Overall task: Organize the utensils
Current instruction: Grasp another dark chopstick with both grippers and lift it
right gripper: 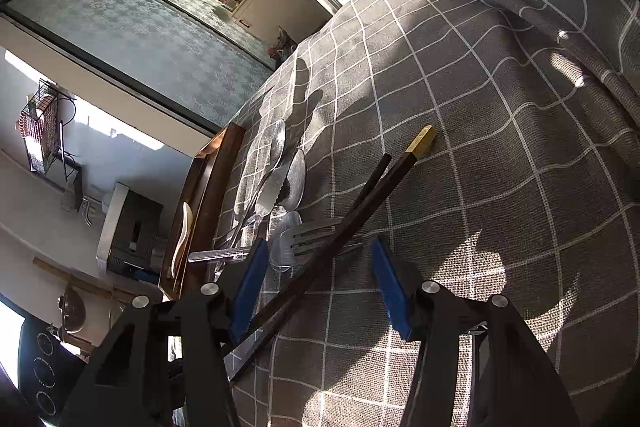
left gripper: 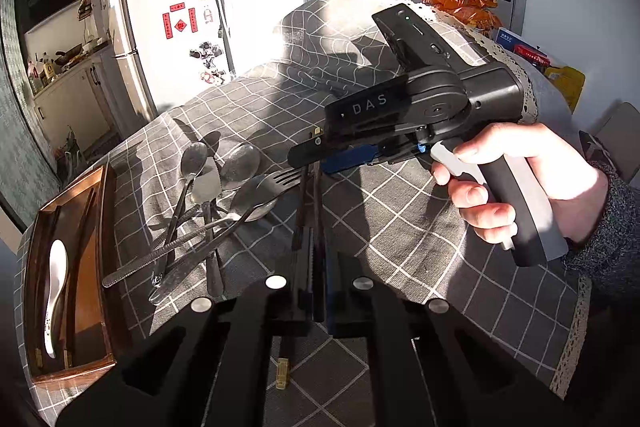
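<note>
Right of the tray (left gripper: 108, 227), left gripper (left gripper: 312, 291) clamped the chopsticks (left gripper: 308, 203). Right gripper (right gripper: 316, 291) straddled them, jaws apart; best close squarely, aligning both sticks.

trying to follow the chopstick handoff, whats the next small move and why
Probably close the right tool on the chopsticks. Its blue pads stand apart on either side of the pair without pressing, while the left tool is shut on the other end. Gripped at both ends, the pair could go to the tray.
</note>
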